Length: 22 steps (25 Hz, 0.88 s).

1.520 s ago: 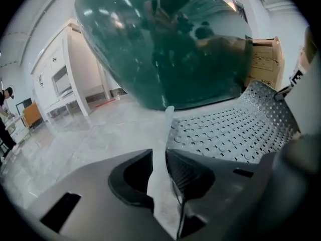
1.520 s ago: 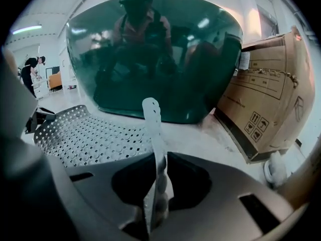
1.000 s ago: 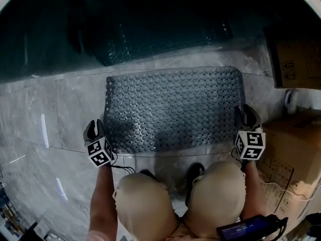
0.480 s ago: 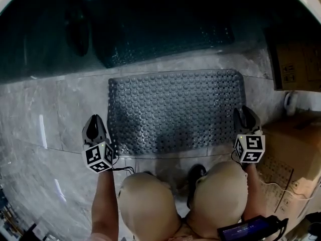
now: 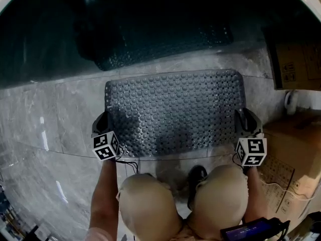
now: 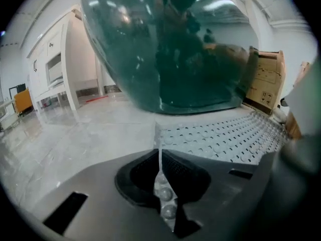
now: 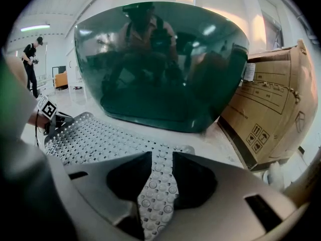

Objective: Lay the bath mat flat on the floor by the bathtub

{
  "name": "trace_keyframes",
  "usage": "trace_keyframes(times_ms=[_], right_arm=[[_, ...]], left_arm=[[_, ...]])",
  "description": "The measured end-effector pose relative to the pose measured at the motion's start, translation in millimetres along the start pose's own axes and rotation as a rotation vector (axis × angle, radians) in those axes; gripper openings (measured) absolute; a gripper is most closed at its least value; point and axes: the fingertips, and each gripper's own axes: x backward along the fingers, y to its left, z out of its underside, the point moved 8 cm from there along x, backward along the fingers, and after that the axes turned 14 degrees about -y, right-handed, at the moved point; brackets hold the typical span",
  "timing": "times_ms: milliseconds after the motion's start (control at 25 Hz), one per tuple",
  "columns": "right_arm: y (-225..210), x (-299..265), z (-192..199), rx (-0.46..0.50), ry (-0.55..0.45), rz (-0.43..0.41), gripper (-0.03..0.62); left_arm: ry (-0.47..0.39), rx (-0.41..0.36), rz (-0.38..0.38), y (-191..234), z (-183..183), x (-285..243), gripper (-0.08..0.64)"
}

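Observation:
A grey studded bath mat (image 5: 175,112) lies spread on the marble floor in front of the dark green bathtub (image 5: 150,24). At the mat's left edge is my left gripper (image 5: 102,124). In the left gripper view it (image 6: 160,157) is shut on the mat's thin edge, and the rest of the mat (image 6: 225,139) lies flat towards the bathtub (image 6: 175,49). My right gripper (image 5: 245,120) is at the mat's right edge. In the right gripper view its jaws (image 7: 161,159) stand apart, open, with the mat (image 7: 90,137) lying flat under them, before the bathtub (image 7: 160,69).
Cardboard boxes (image 5: 296,59) stand close on the right, beside the bathtub (image 7: 271,114). The person's knees (image 5: 150,205) are just behind the mat's near edge. A white cabinet (image 6: 50,69) stands far off on the left. Another person (image 7: 31,59) is in the background.
The mat's right corner, held upright earlier, now lies flat between the right jaws, which have opened. The left gripper moved in to the mat's left edge and sank lower.

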Motion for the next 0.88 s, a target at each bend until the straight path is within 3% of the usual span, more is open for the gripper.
trace_keyframes(times_ms=[160,320,520,680,880], right_arm=[[-2,5,5,-0.008,0.004,0.002,0.14],[-4,10,12,-0.015,0.025,0.005,0.14],[-5,7,10,-0.02,-0.002,0.011,0.14],[-3,5,15,-0.031,0.01,0.003,0.14],[11,-7,6,-0.042,-0.039,-0.035,0.14]], left_arm=[[0.06,0.008,-0.018,10,15,-10,0.04],[0.115,-0.032,0.009,8,30,-19,0.04],[0.112,-0.039,0.007,8,28,-19,0.04],[0.044,-0.022,-0.002,1,8,-11,0.04],[-0.123,-0.001,0.017,-19,-43,1,0.041]])
